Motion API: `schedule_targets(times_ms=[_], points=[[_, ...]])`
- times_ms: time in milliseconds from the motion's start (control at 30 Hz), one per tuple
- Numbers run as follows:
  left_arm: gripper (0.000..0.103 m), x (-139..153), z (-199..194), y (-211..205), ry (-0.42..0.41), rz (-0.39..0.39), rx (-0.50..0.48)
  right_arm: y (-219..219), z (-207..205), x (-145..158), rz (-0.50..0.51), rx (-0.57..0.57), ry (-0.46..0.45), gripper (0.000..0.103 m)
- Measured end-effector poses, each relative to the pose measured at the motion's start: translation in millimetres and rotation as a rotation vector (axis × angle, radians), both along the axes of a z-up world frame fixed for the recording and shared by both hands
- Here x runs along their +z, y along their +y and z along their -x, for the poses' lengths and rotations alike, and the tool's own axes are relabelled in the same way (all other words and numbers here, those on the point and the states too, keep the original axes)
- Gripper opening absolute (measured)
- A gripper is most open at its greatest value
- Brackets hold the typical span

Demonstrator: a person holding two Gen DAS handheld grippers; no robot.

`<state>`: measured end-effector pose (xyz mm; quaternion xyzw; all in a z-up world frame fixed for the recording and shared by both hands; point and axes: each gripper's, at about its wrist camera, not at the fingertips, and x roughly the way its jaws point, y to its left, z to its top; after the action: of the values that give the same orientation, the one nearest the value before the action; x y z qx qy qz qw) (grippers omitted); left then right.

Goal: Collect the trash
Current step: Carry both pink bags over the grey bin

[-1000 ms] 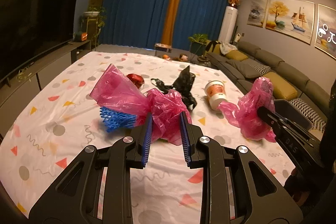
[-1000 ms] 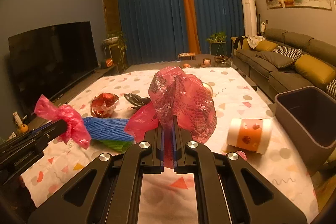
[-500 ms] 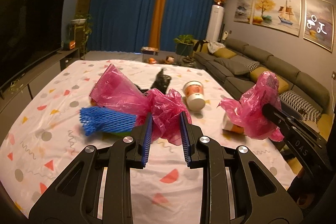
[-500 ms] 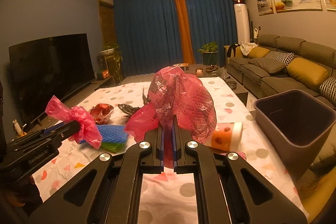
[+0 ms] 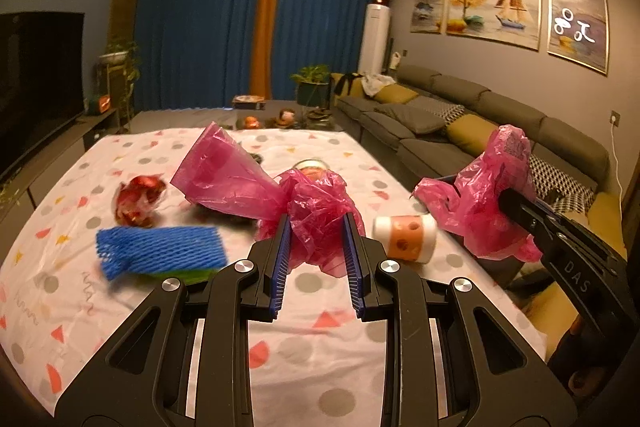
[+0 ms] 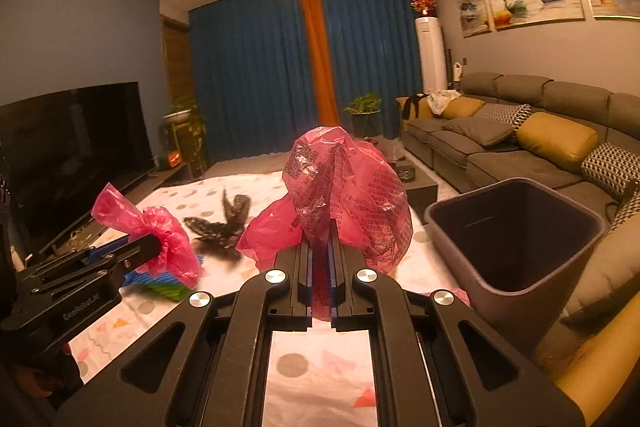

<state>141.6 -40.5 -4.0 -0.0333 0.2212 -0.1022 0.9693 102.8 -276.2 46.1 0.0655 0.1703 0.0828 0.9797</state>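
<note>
Indoors, a patterned tablecloth before blue curtains, a grey sofa.

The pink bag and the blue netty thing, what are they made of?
The pink bag looks like thin glossy plastic film: it crinkles, shines, and light passes through it. The blue netty thing looks like soft foam mesh, matte, with open diamond-shaped holes. It is blurred, so that is a guess.
</note>
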Motion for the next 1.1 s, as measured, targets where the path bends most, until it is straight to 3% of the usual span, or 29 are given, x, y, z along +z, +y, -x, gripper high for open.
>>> schedule_targets(times_ms=[600, 1100], points=[[0.025, 18.1, -30.4, -111.7, -0.066, -0.019, -0.214, -84.0, -19.9, 1.9, -0.006, -0.208, -0.024, 0.007], [0.025, 11.0, -90.6, -201.8, -0.037, 0.02, -0.356, -137.2, -53.6, -17.1, -0.011, -0.343, 0.022, 0.007]])
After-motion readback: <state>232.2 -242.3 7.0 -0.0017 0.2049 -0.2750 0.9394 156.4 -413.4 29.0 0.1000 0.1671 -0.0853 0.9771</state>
